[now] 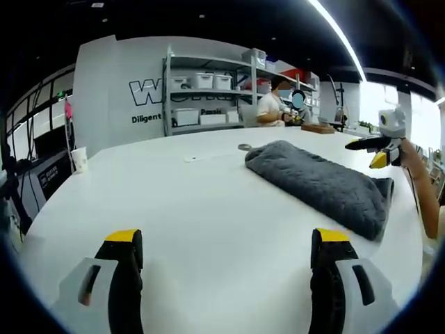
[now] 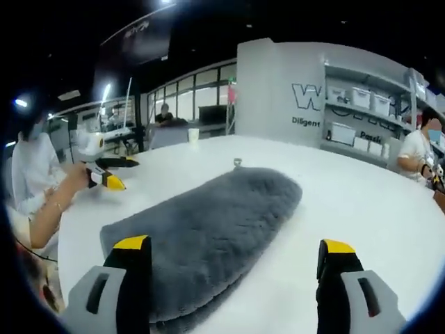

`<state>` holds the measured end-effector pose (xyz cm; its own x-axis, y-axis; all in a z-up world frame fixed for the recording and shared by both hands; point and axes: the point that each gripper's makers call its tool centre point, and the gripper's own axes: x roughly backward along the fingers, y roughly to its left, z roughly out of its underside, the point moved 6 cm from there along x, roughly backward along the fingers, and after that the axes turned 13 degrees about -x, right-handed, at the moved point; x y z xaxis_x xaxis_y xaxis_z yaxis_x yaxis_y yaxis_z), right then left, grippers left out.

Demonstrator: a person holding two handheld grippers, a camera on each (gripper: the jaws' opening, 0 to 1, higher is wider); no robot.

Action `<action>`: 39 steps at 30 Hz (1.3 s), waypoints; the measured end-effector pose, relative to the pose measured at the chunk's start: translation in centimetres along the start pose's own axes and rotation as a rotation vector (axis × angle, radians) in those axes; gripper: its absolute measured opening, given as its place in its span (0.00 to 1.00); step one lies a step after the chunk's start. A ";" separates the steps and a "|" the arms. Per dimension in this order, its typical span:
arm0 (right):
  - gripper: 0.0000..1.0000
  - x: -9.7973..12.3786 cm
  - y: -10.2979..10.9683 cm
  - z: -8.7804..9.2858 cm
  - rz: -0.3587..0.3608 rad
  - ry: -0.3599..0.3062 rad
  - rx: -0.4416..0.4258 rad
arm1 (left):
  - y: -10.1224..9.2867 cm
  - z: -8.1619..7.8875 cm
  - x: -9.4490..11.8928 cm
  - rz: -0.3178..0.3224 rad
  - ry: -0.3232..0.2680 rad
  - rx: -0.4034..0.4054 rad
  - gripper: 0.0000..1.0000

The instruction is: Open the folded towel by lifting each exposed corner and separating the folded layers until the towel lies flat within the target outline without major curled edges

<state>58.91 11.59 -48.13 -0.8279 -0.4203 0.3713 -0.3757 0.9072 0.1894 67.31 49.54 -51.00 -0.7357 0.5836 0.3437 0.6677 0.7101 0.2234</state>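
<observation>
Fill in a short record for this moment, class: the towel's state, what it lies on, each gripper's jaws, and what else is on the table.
towel: grey towel, folded, long and fluffy
surface: white table
left gripper: jaws open, short of the towel, holding nothing
right gripper: jaws open, left jaw over the towel's near end
other items: paper cup at the table's edge; small ring-shaped object beyond the towel

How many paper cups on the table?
1. A white paper cup stands near the table's far left edge in the left gripper view; the right gripper view shows it at the far edge, beyond the grey towel. Others may be hidden.
</observation>
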 end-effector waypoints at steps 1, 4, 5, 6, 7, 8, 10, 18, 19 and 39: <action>0.99 0.2 0.0 0.0 0.002 -0.010 -0.007 | 0.0 0.0 0.0 0.000 0.001 0.000 0.99; 0.99 0.7 0.2 0.1 -0.001 -0.048 -0.032 | 0.1 0.0 -0.1 -0.001 0.003 -0.001 0.99; 0.99 0.9 0.4 0.2 0.001 -0.057 -0.039 | 0.0 0.0 -0.1 -0.001 0.002 -0.001 0.99; 0.99 1.0 0.5 0.4 0.005 -0.065 -0.046 | 0.0 0.0 -0.1 -0.001 0.003 -0.001 0.99; 0.99 1.0 0.6 0.6 0.008 -0.066 -0.047 | 0.0 0.1 -0.1 -0.001 0.005 -0.001 0.99; 0.99 1.0 0.7 0.8 0.014 -0.067 -0.043 | 0.0 0.1 -0.1 -0.003 0.006 -0.001 0.99; 0.99 0.8 0.9 1.3 0.021 -0.058 -0.029 | 0.1 0.1 -0.1 -0.009 0.009 -0.005 0.99; 0.99 -0.1 2.3 2.8 0.005 0.005 0.004 | 0.2 0.2 -0.1 -0.009 0.011 -0.002 0.99; 0.99 -0.1 2.4 2.8 0.006 0.006 0.012 | 0.2 0.0 0.0 -0.009 0.002 -0.003 0.99; 0.99 1.5 2.0 3.4 0.028 0.043 0.032 | 0.2 0.0 -0.1 -0.017 0.009 -0.020 0.99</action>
<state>55.51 12.88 -50.25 -0.8199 -0.3949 0.4146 -0.3666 0.9183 0.1497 67.53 49.60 -51.04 -0.7462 0.5679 0.3473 0.6571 0.7120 0.2474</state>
